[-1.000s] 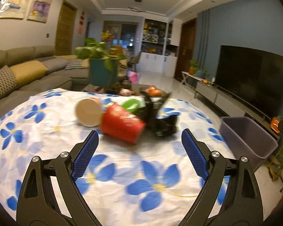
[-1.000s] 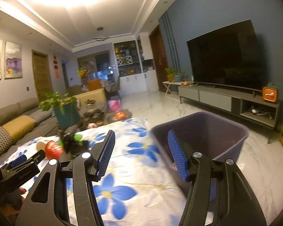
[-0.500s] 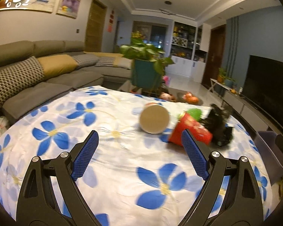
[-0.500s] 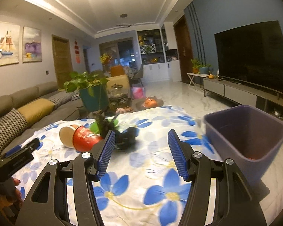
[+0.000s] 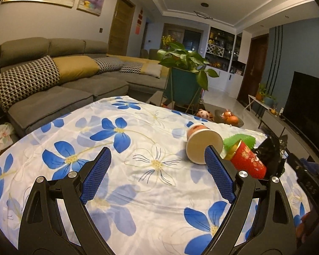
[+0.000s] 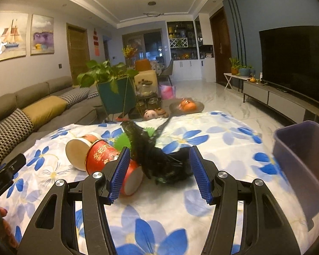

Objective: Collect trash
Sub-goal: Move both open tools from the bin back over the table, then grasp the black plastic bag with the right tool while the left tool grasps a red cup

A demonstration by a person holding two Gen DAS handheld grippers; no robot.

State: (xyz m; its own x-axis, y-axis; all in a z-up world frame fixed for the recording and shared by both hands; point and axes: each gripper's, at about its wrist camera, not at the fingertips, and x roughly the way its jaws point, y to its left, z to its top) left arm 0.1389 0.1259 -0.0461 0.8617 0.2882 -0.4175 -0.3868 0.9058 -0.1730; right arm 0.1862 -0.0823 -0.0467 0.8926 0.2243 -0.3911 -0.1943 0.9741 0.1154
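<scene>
On the flowered tablecloth [image 5: 121, 148] lie a tipped paper cup [image 5: 202, 146], a red cup on its side [image 5: 247, 161], a green scrap [image 5: 240, 140] and a crumpled black plastic bag [image 5: 270, 155]. My left gripper [image 5: 157, 172] is open and empty, left of the paper cup. My right gripper [image 6: 159, 170] is open, just short of the black bag [image 6: 159, 155], with the red cup [image 6: 108, 159] beside its left finger and the paper cup [image 6: 78, 150] and green scrap [image 6: 123, 140] beyond. A purple bin [image 6: 302, 155] stands at the right.
A grey sofa [image 5: 53, 80] runs along the left. A potted plant [image 5: 185, 80] on a stand, a plush toy [image 6: 151, 113] and a fruit bowl [image 6: 187, 106] sit beyond the table. A TV [image 6: 295, 57] and low cabinet line the right wall.
The left gripper has swung left, so the trash now sits off its right finger. The right gripper has turned from the bin to the black bag and come close.
</scene>
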